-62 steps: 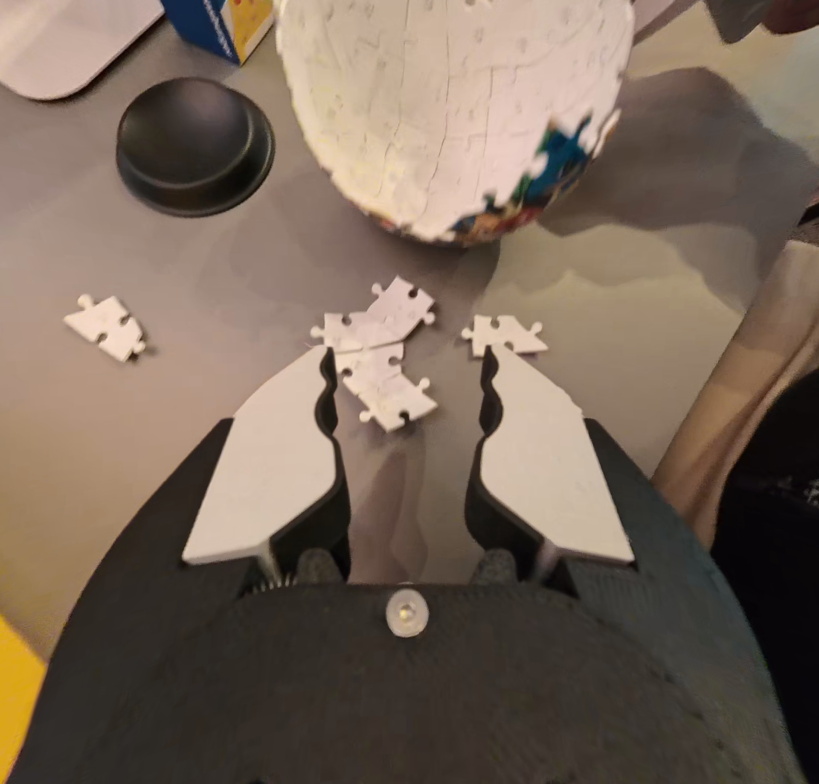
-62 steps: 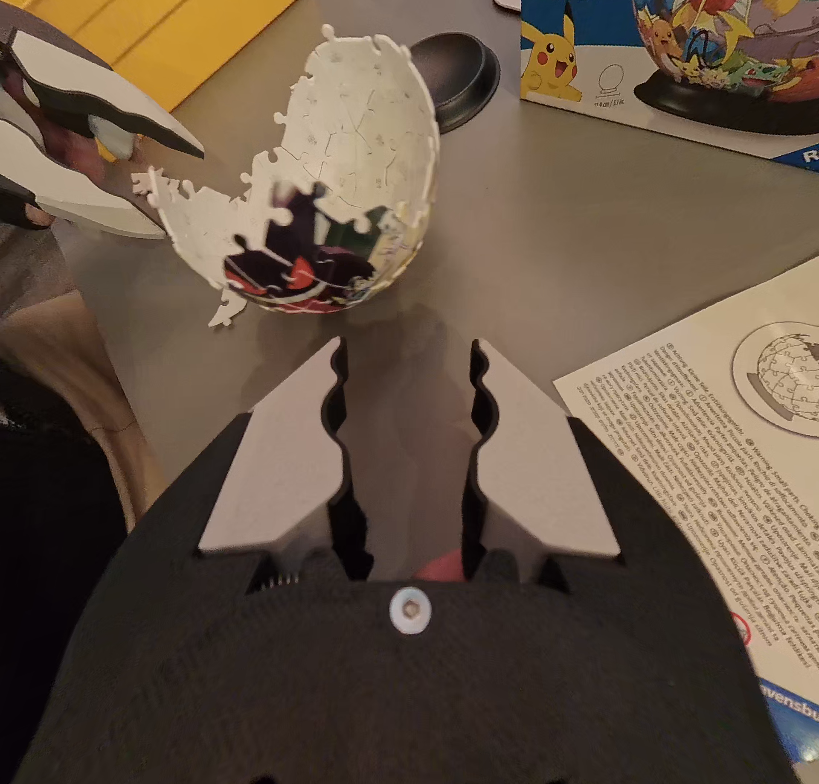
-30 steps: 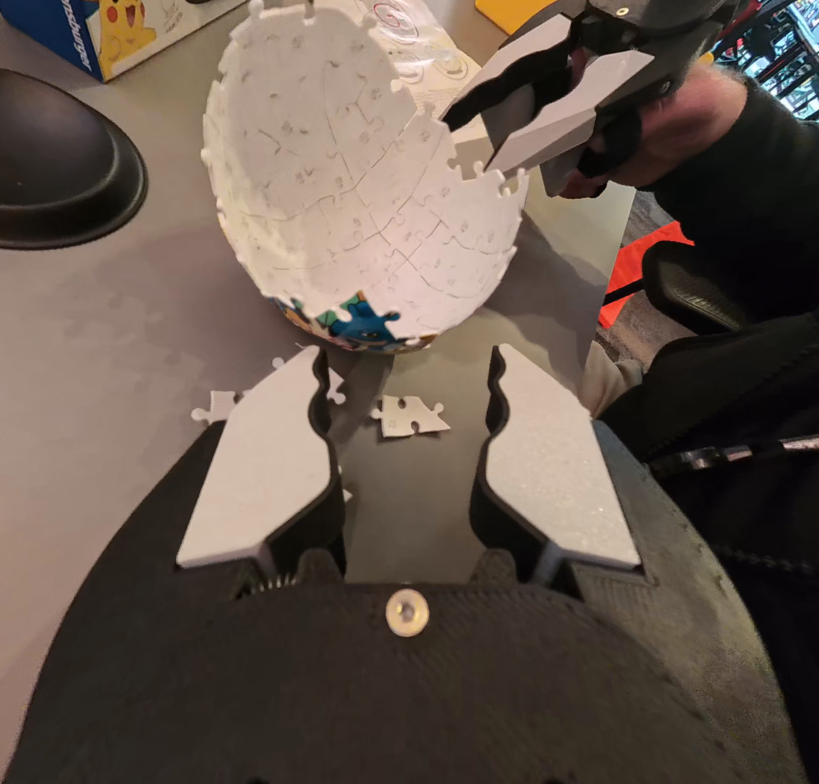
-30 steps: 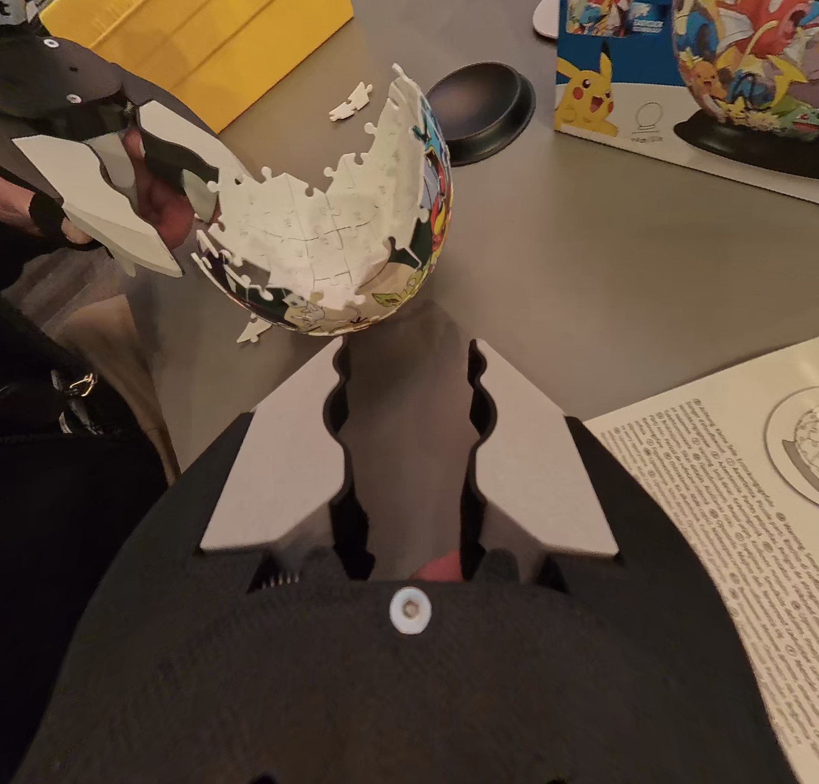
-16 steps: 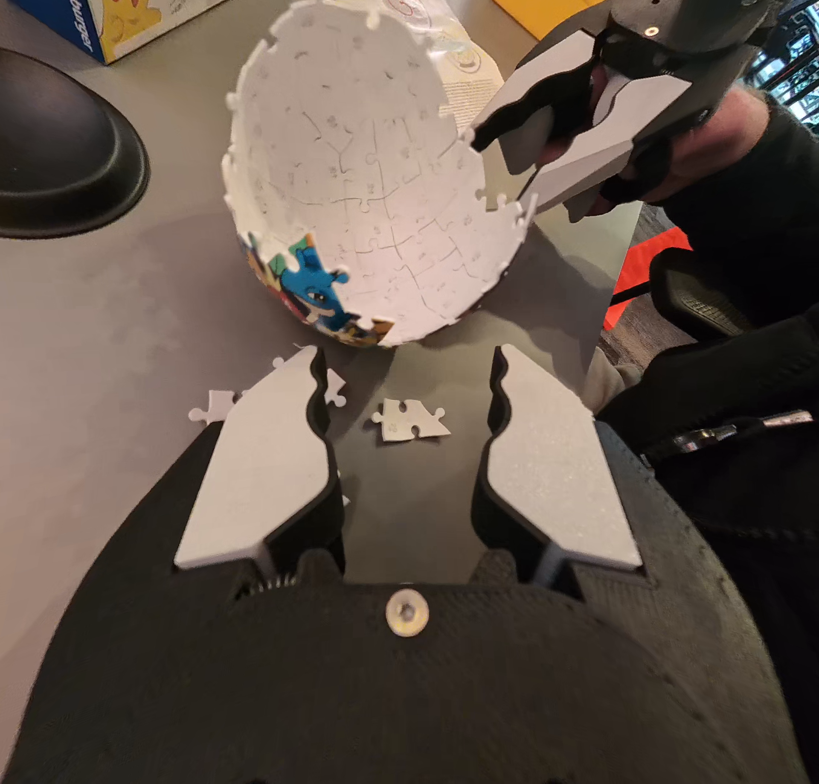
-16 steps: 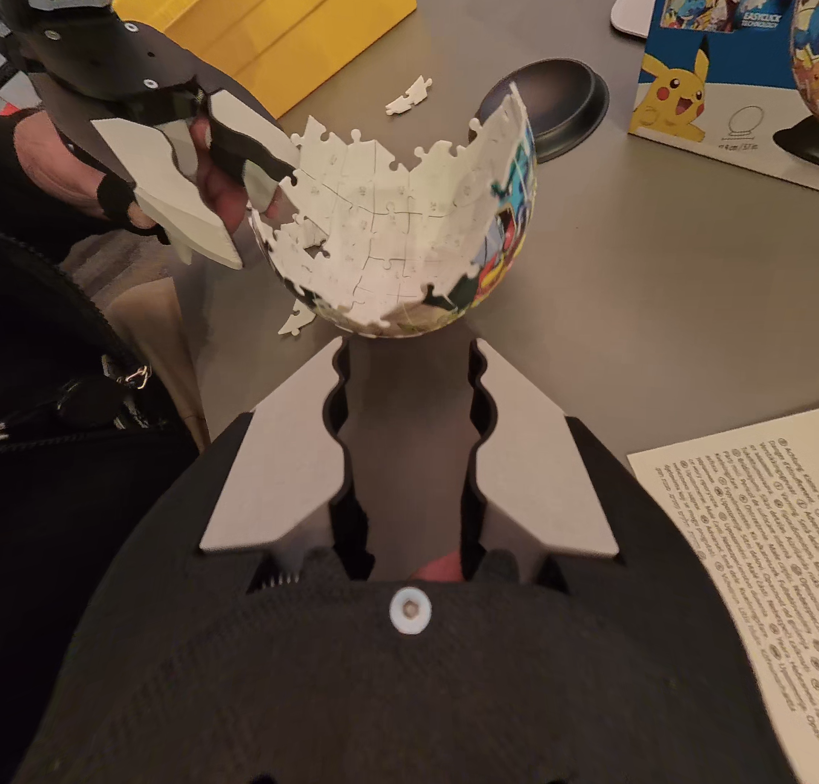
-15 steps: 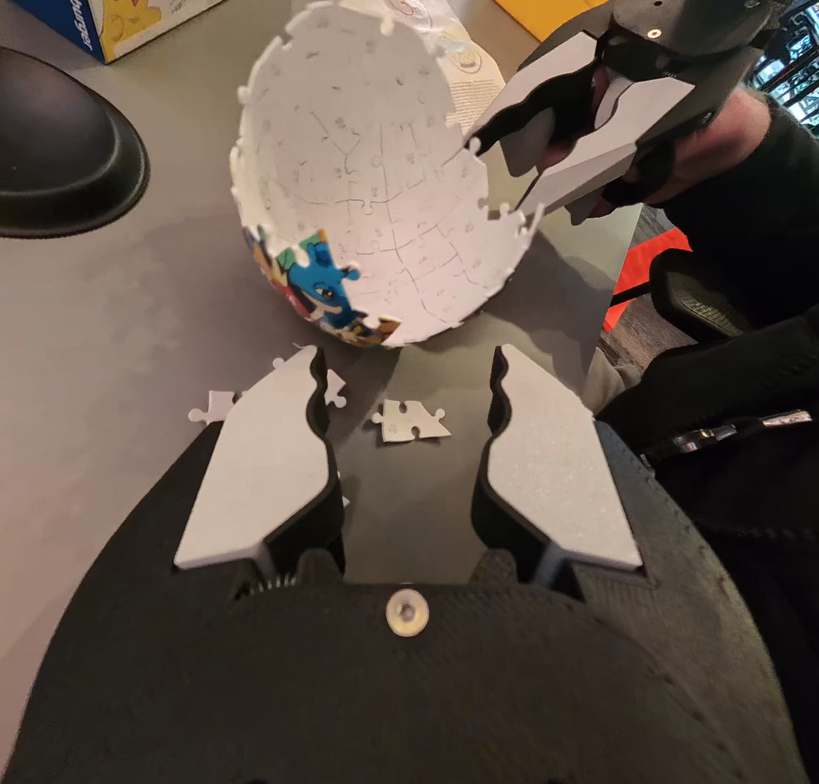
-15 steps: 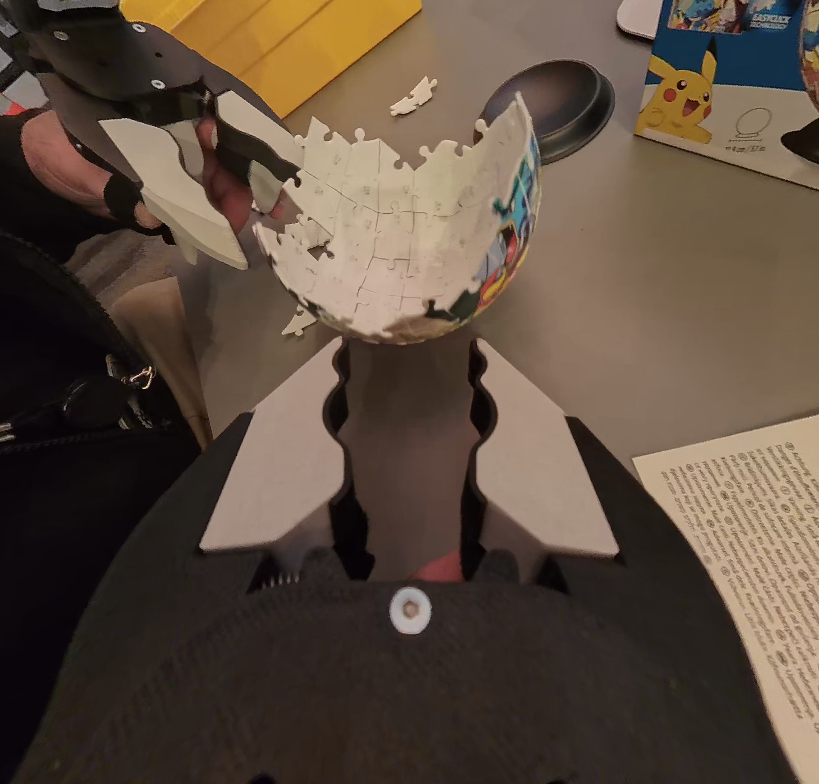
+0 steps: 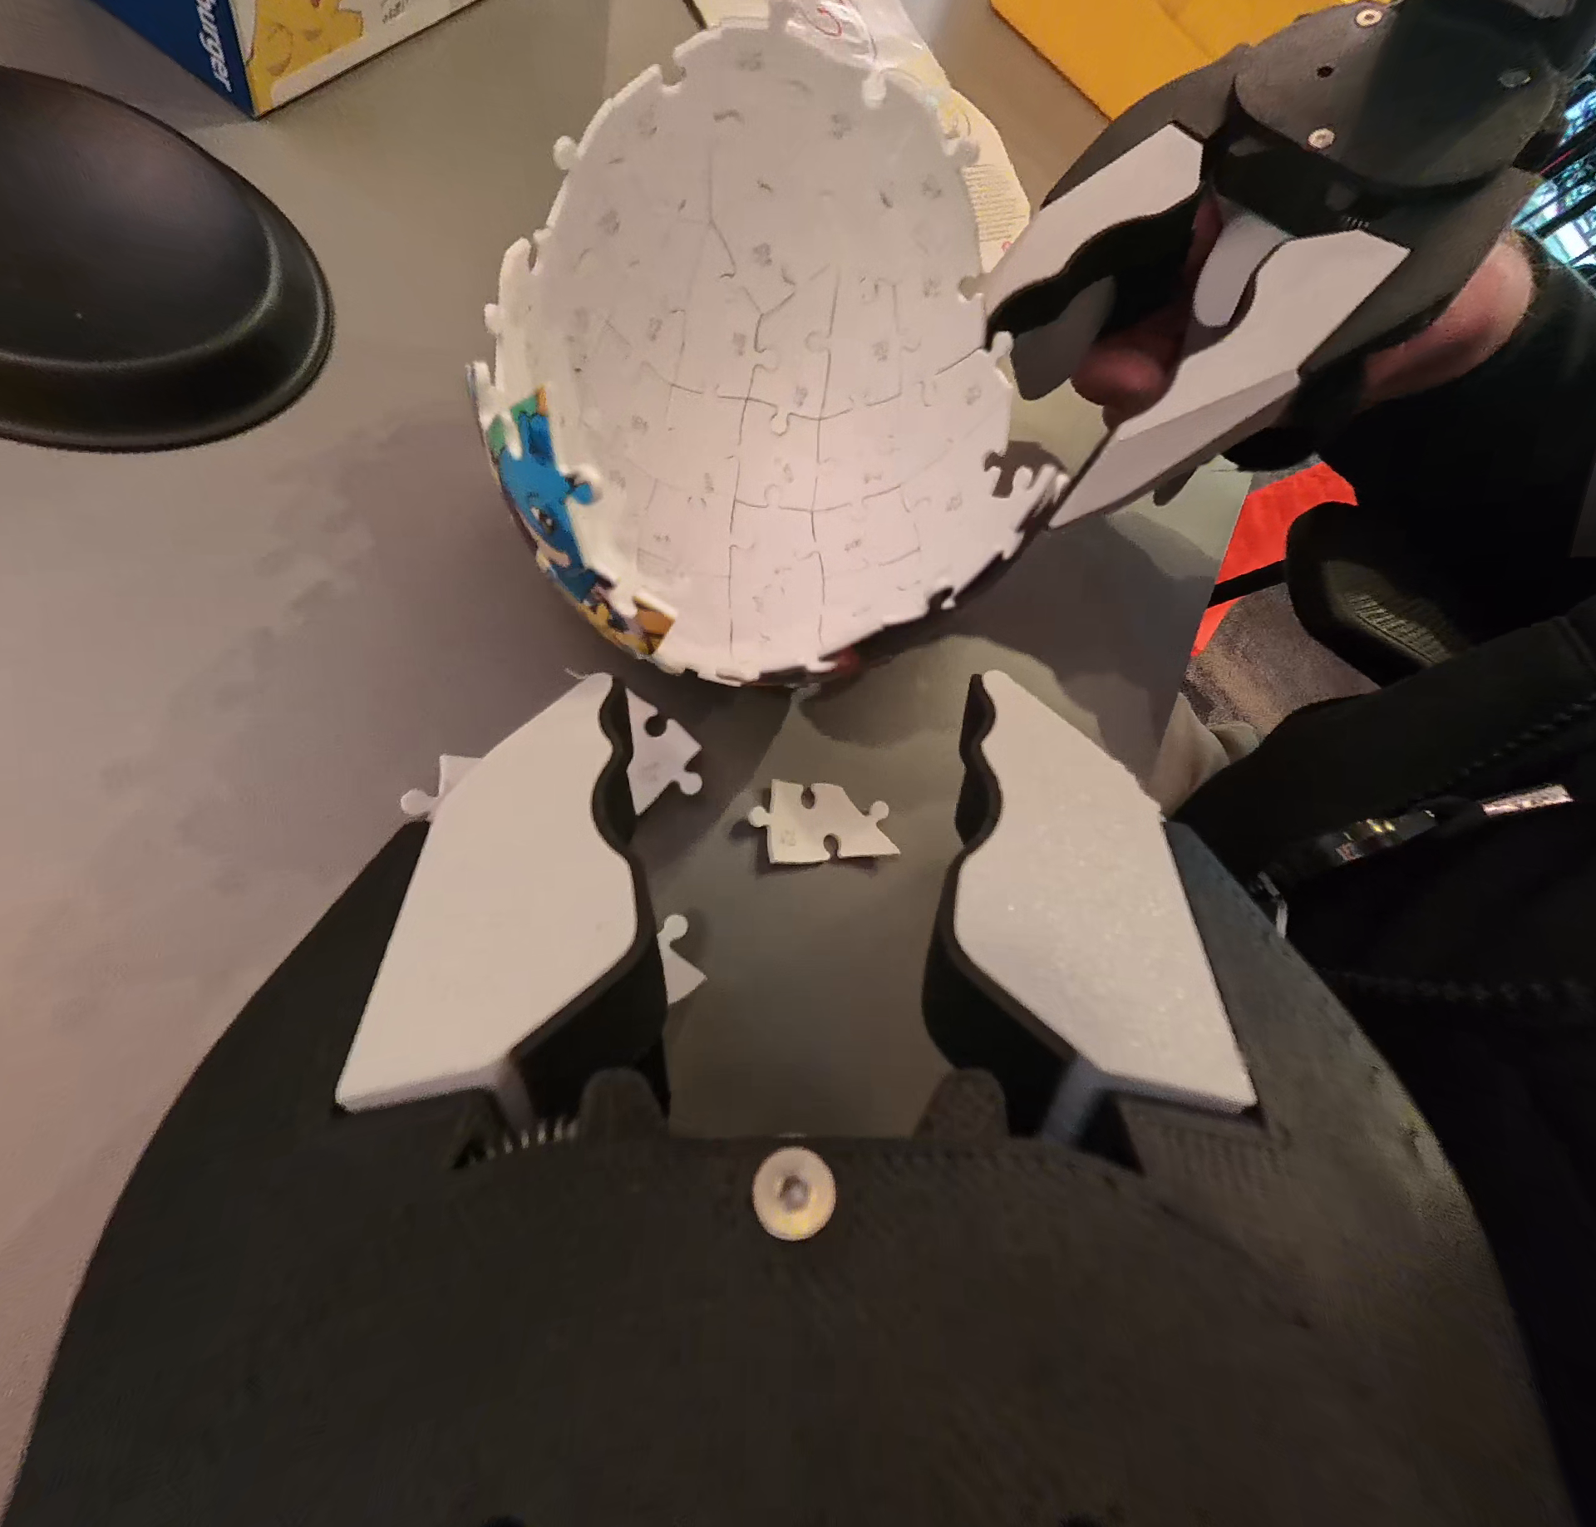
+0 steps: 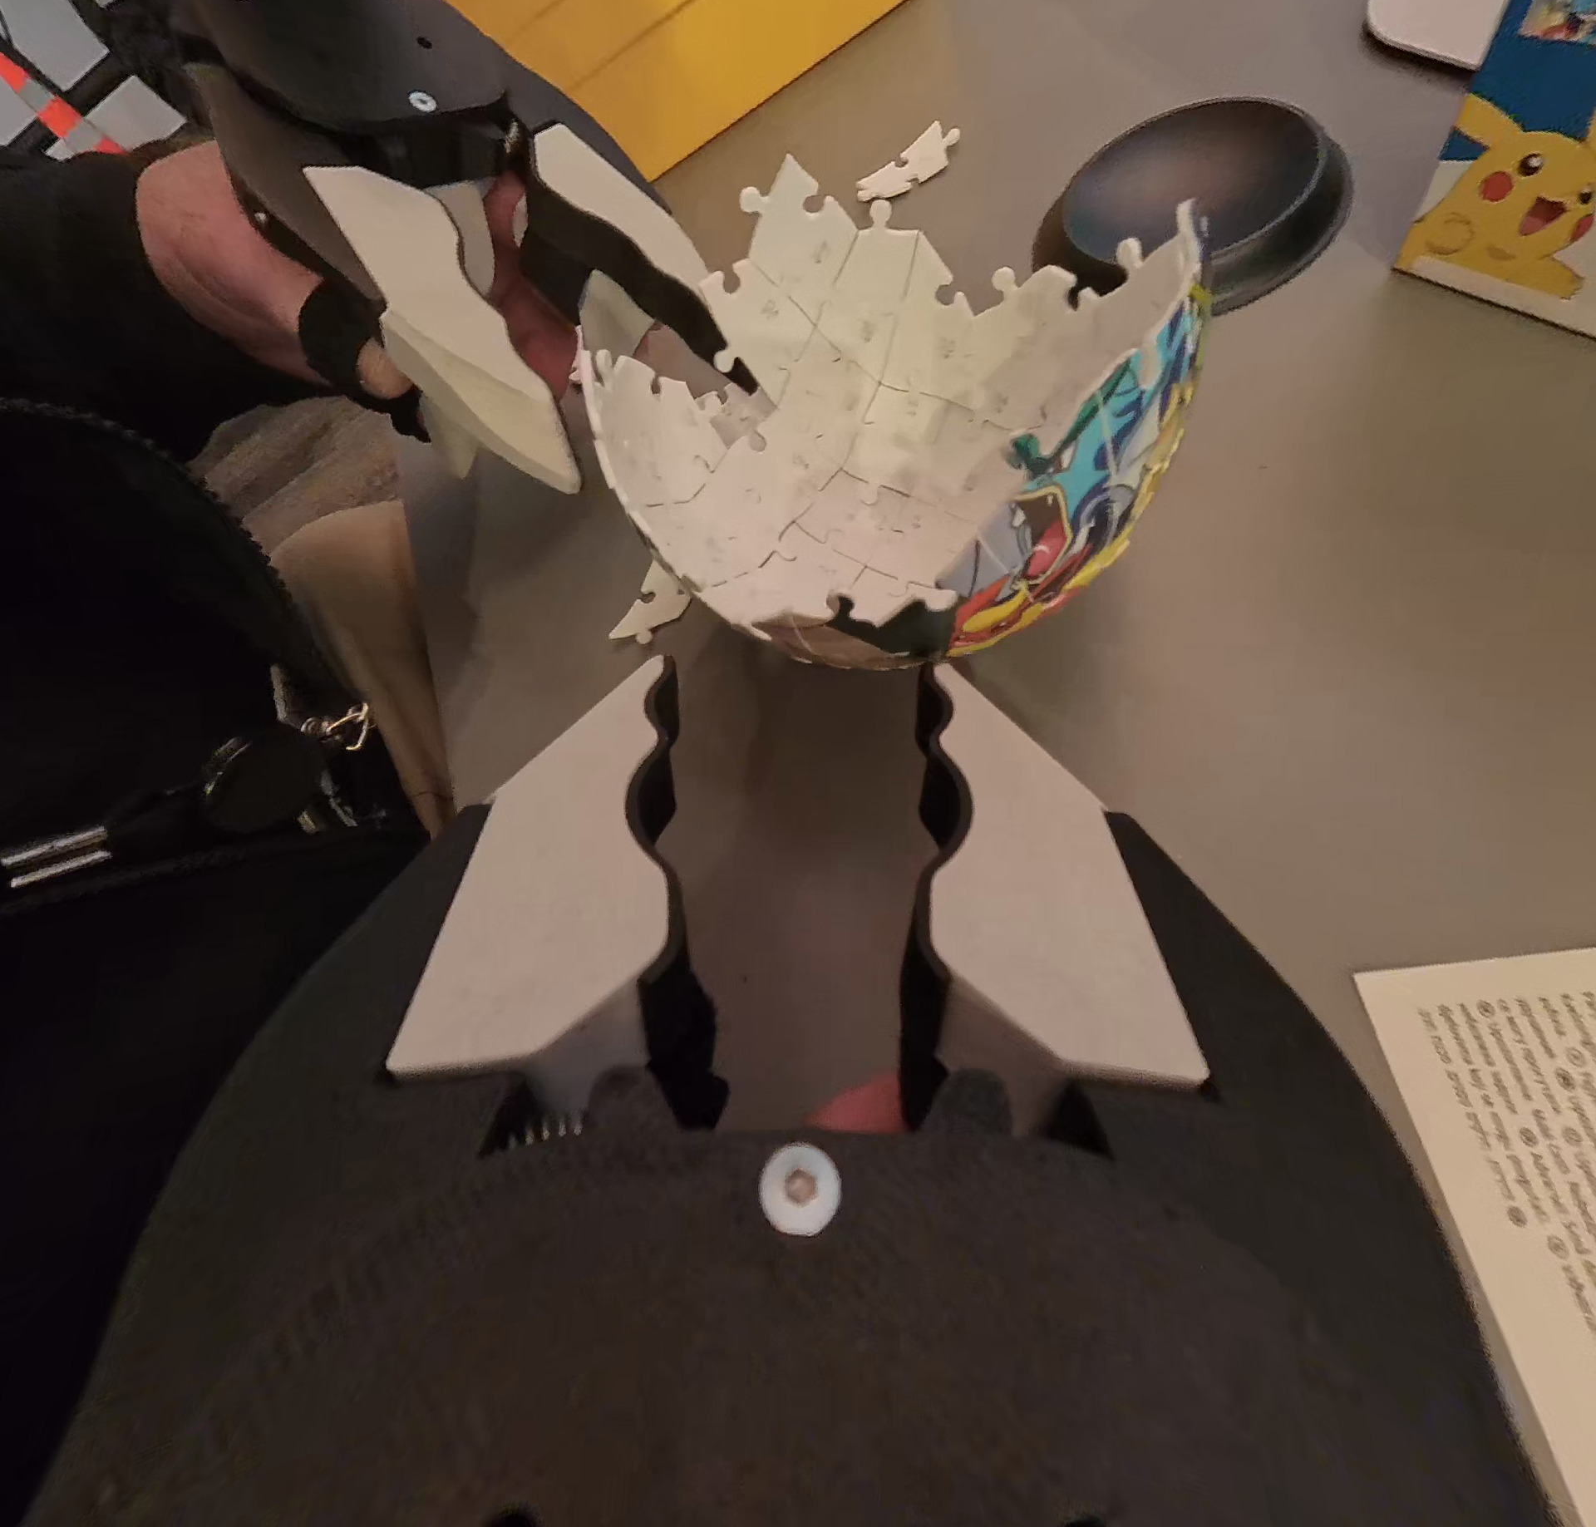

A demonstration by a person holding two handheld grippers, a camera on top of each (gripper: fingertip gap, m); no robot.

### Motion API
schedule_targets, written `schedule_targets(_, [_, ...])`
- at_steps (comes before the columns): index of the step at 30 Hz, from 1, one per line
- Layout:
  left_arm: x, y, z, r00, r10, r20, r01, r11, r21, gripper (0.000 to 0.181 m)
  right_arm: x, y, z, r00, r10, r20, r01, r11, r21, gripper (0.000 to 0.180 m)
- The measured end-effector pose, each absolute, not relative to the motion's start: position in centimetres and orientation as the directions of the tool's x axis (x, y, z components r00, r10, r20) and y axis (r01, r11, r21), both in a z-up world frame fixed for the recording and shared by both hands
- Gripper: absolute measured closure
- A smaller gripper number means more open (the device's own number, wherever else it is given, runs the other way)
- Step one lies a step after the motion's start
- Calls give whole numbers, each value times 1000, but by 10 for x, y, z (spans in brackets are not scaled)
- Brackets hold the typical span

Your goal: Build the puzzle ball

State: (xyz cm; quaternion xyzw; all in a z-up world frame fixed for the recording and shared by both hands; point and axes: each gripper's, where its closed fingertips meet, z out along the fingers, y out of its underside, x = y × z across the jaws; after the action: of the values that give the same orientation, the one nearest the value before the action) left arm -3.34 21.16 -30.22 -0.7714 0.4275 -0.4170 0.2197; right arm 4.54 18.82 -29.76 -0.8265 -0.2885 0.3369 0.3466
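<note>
The half-built puzzle ball (image 9: 760, 380) is an open shell, white inside and coloured outside, resting tilted on the grey table (image 9: 216, 622). My left gripper (image 9: 794, 691) is open and empty, its tips just short of the shell's near edge. Loose white pieces (image 9: 820, 833) lie between and beside its fingers. In the right wrist view the ball (image 10: 864, 449) sits just past my open, empty right gripper (image 10: 796, 669). There the left gripper (image 10: 656, 428) straddles the shell's left rim. The right gripper (image 9: 1028, 432) stands open at the right rim.
A black round stand (image 9: 129, 276) sits left of the ball, also in the right wrist view (image 10: 1209, 199). A blue puzzle box (image 9: 302, 9), a yellow bin (image 9: 1166, 26) and a printed instruction sheet (image 10: 1511, 1183) lie around. The table edge and the person's dark clothing (image 9: 1425, 795) are close.
The ball has turned on the table, showing more of its coloured outside. Both grippers have closed in on its rim from opposite sides and stayed open.
</note>
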Motion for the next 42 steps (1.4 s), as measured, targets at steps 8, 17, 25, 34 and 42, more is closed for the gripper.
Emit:
schedule_targets(8, [-35, 213, -307, 288, -841, 458, -485, -541, -688, 106, 39, 177, -299, 561, 745, -361, 288, -584, -759, 125])
schedule_targets(17, [-31, 218, -306, 254, -856, 450, -516, -514, -685, 106, 31, 168, -298, 506, 773, -383, 295, -572, -765, 125])
schedule_targets(25, [-26, 219, -302, 215, -859, 465, -514, -505, -694, 108, 43, 163, -296, 490, 770, -409, 295, -588, -753, 126])
schedule_targets(34, [-26, 225, -305, 224, -860, 459, -511, -504, -696, 114, 44, 171, -289, 507, 767, -392, 261, -570, -779, 124])
schedule_targets(42, [-32, 240, -303, 245, -862, 444, -498, -504, -705, 119, 31, 166, -285, 464, 794, -393, 261, -547, -796, 124])
